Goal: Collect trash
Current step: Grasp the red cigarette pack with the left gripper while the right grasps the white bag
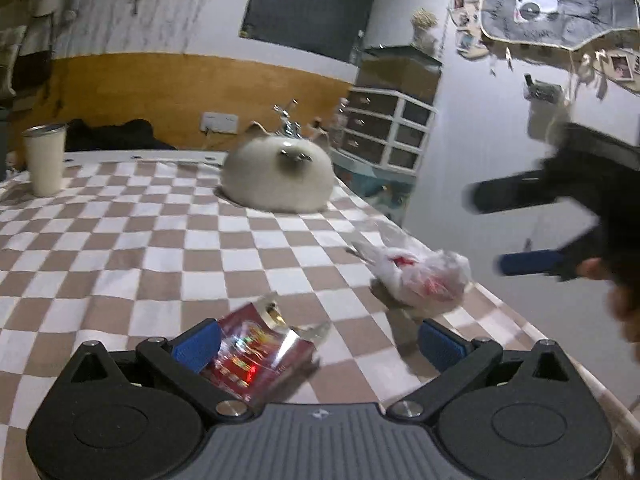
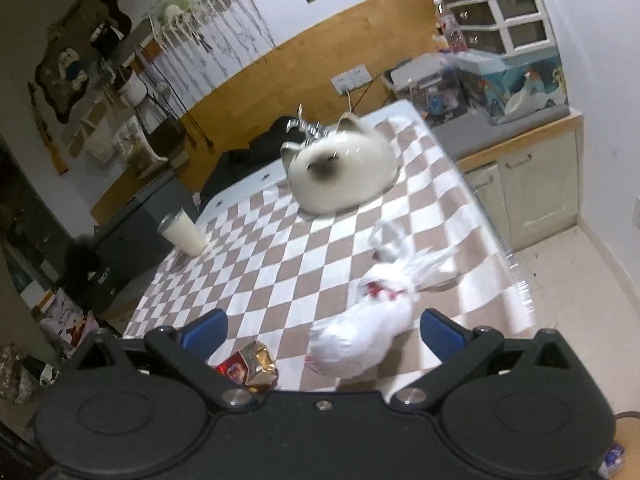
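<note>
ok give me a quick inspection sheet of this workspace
surface: checkered tablecloth over the table, lying flat
job's things: red foil wrapper torn open, between the left gripper's fingers; tied white plastic bag near the right edge
clutter: cat-shaped ceramic pot; cream tumbler
grippers: left gripper open, low over the wrapper; right gripper open, above the bag
cables: cord plugged into the wall socket
surroundings: white drawer unit, low cabinet, wall hangings

You are looking at a brown-and-white checkered tablecloth [image 2: 280, 248] carrying a white plastic bag [image 2: 360, 340], a red foil wrapper [image 1: 256, 356], a cream tumbler [image 2: 182, 234] and a white cat-shaped ornament [image 2: 340, 176].
</note>
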Tool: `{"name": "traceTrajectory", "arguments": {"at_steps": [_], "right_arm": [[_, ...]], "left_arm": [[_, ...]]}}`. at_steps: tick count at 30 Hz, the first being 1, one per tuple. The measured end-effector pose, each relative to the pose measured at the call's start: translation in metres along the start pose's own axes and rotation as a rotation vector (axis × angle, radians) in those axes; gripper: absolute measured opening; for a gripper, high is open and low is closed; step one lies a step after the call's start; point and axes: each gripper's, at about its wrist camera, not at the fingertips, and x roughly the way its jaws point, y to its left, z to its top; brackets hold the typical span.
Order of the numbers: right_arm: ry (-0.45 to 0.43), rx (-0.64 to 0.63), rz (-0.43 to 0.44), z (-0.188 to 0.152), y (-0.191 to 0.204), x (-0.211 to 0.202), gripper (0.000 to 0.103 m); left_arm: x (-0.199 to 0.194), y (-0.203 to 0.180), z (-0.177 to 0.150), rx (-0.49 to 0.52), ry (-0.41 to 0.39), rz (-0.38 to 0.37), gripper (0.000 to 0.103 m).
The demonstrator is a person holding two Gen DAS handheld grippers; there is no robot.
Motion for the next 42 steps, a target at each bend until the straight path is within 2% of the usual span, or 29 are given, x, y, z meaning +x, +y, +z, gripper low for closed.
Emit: {"name": "traceTrajectory", "arguments": {"at_steps": [5, 7, 10, 13, 17, 20, 25, 28, 30, 32, 37, 42], "right_arm": [[0.035, 0.008, -0.050, -0.012, 0.011, 0.035, 0.102], [0.036, -0.007, -0.092, -0.016, 0.013, 0.044, 0.099], [0.045, -0.031, -0.131, -0.019, 0.009, 0.051, 0.081], [0.064, -0.039, -0.152, -0.020, -0.001, 0.051, 0.051], [0.070, -0.025, -0.119, -0.020, -0.016, 0.040, 0.036], [0.067, -0.034, -0.102, -0.023, -0.025, 0.028, 0.033], [0.074, -0.031, -0.059, -0.032, -0.036, 0.007, 0.030], [0.076, -0.044, -0.043, -0.039, -0.040, -0.007, 0.030], [0.074, -0.063, -0.039, -0.043, -0.041, -0.017, 0.030], [0.066, -0.078, -0.033, -0.045, -0.042, -0.027, 0.029], [0.062, -0.112, -0.023, -0.052, -0.045, -0.044, 0.029], [0.049, -0.182, -0.023, -0.064, -0.046, -0.060, 0.029]], "left_arm": [[0.000, -0.004, -0.003, 0.023, 0.045, -0.021, 0.103], [-0.002, -0.004, -0.002, 0.032, 0.037, 0.006, 0.103], [-0.005, 0.000, -0.001, 0.025, 0.007, 0.042, 0.103], [-0.005, 0.008, 0.001, 0.009, -0.028, 0.092, 0.103], [0.005, 0.024, 0.001, -0.044, -0.010, 0.137, 0.103], [0.013, 0.036, 0.003, -0.104, 0.029, 0.118, 0.103], [0.015, 0.043, 0.001, -0.149, 0.051, -0.006, 0.103], [0.017, 0.027, -0.003, -0.094, 0.110, -0.058, 0.103], [0.016, 0.010, -0.007, -0.013, 0.145, -0.064, 0.103], [0.014, -0.002, -0.010, 0.017, 0.162, -0.066, 0.103], [0.016, -0.016, -0.011, -0.032, 0.163, 0.038, 0.101], [0.023, -0.020, -0.007, -0.136, 0.135, 0.208, 0.101]]}}
